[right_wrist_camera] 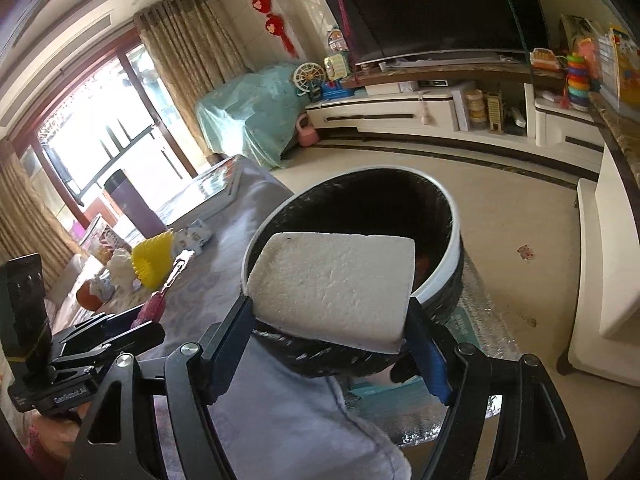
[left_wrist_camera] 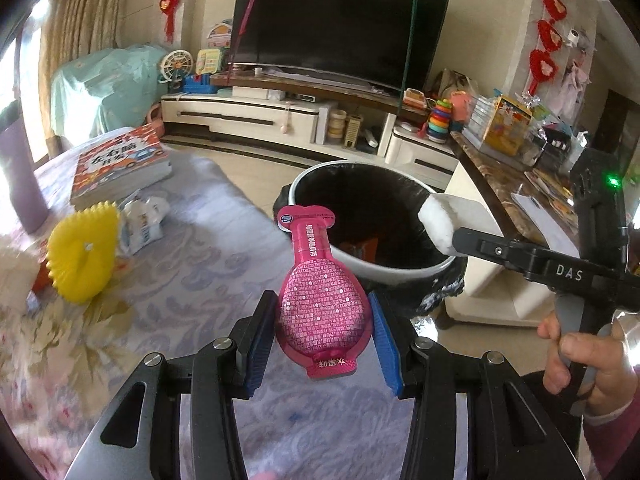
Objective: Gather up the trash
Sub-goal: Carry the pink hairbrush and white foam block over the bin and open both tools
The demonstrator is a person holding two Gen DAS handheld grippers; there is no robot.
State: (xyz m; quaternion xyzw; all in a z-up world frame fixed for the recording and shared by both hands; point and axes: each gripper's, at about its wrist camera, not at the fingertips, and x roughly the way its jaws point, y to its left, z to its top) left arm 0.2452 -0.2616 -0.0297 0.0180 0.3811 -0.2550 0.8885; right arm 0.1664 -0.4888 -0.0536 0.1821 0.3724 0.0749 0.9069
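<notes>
My left gripper point(left_wrist_camera: 325, 330) is shut on a pink foil pouch point(left_wrist_camera: 320, 300) and holds it above the table edge, just short of the trash bin point(left_wrist_camera: 404, 270). My right gripper point(right_wrist_camera: 330, 322) is shut on a white foam block point(right_wrist_camera: 332, 284), held over the near rim of the bin point(right_wrist_camera: 444, 268). In the left wrist view the right gripper point(left_wrist_camera: 460, 240) reaches in from the right with the foam block point(left_wrist_camera: 448, 216) over the bin's right rim. The bin has a white rim, a black liner and some orange trash inside.
The table with a lilac patterned cloth point(left_wrist_camera: 192, 264) holds a yellow toothed cup point(left_wrist_camera: 84, 252), a crumpled white wrapper point(left_wrist_camera: 142, 220), a book point(left_wrist_camera: 120, 160) and a purple flask point(left_wrist_camera: 20, 176). A TV cabinet point(left_wrist_camera: 248, 116) stands behind. A side counter point(left_wrist_camera: 496, 184) is right of the bin.
</notes>
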